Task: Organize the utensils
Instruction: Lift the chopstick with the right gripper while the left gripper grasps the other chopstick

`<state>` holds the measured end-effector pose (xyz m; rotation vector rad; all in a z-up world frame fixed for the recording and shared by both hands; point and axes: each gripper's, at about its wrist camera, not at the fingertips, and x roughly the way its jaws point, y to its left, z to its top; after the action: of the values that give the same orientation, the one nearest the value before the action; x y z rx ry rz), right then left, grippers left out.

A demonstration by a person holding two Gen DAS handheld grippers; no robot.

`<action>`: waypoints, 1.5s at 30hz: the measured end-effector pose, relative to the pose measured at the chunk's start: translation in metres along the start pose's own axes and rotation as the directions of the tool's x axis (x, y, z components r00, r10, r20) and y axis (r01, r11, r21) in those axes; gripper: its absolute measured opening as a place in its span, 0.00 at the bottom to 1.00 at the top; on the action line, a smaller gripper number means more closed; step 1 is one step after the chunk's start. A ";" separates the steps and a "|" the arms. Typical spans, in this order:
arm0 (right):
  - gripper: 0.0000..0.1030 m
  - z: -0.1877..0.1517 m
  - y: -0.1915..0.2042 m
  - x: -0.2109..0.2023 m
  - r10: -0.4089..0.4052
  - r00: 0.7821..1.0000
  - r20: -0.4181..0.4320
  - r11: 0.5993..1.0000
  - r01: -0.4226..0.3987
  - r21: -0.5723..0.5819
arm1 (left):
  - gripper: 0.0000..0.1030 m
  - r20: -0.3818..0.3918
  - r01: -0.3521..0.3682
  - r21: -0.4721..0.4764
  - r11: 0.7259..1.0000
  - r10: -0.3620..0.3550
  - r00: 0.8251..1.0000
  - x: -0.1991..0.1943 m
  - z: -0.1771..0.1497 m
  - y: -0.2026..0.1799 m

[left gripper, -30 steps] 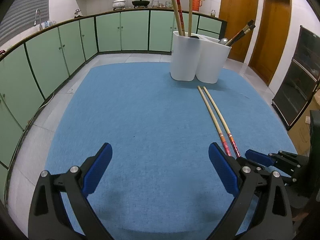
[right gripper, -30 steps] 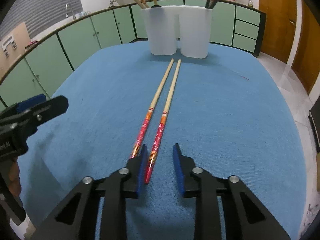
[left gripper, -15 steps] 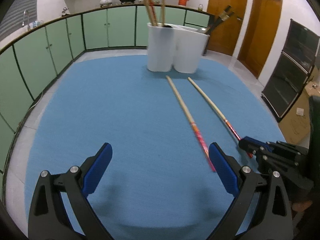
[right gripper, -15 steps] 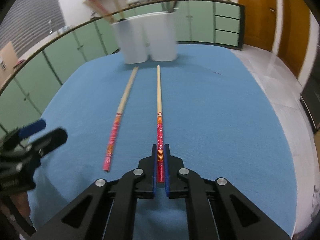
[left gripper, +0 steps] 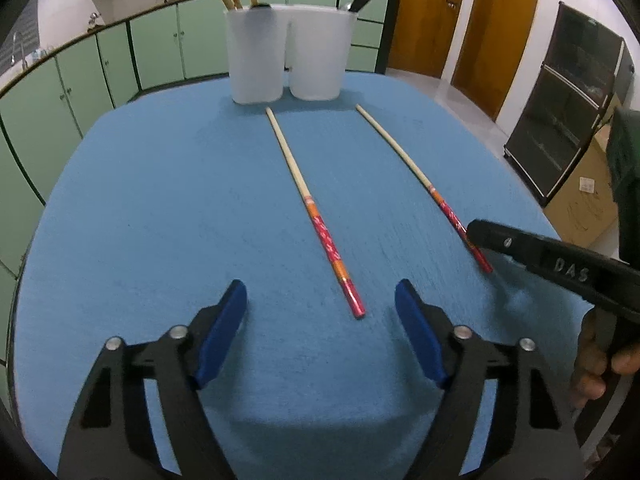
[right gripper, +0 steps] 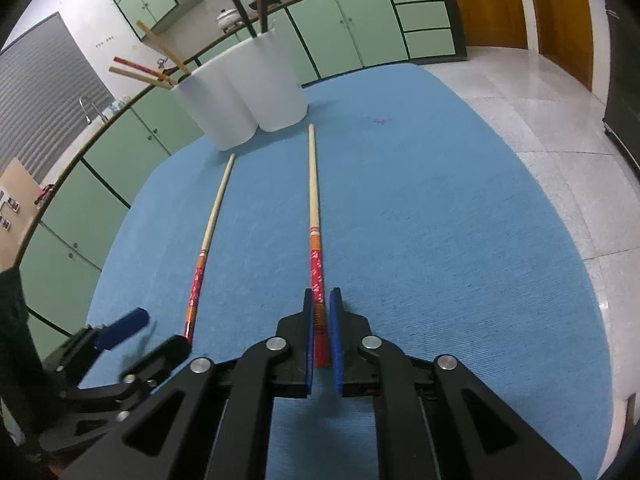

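Note:
Two long bamboo chopsticks with red and orange patterned ends lie apart on the blue mat (left gripper: 160, 200). My right gripper (right gripper: 320, 304) is shut on the red end of the right chopstick (right gripper: 311, 184), also seen from the left wrist as the right chopstick (left gripper: 404, 160) under the right gripper (left gripper: 476, 236). The left chopstick (left gripper: 296, 184) has its red end between the pads of my left gripper (left gripper: 320, 308), whose jaws are closing and do not touch it. A white two-lobed holder (left gripper: 288, 64) with several chopsticks stands at the far end.
Green cabinets (left gripper: 100, 68) line the far and left sides of the room. Wooden doors (left gripper: 500, 20) and a black glass-front cabinet (left gripper: 568, 100) stand to the right, with a cardboard box (left gripper: 584, 204) below. A person's hand (left gripper: 600, 368) holds the right gripper's handle.
The right gripper shut on the right chopstick and drew it away from the other one. The left gripper came up to the left chopstick's red end and its jaws narrowed.

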<state>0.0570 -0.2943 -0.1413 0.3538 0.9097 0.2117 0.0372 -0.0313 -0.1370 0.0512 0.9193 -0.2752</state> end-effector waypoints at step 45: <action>0.20 -0.032 0.023 -0.009 -0.093 0.995 0.028 0.971 0.097 -0.218 | 0.33 0.006 -0.015 -0.033 0.999 0.016 1.000 -0.003 -0.005 0.012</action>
<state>0.0252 -0.2690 -0.1439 0.1073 0.8737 0.2184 0.0341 -0.0182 -0.1386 0.0273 0.9165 -0.2457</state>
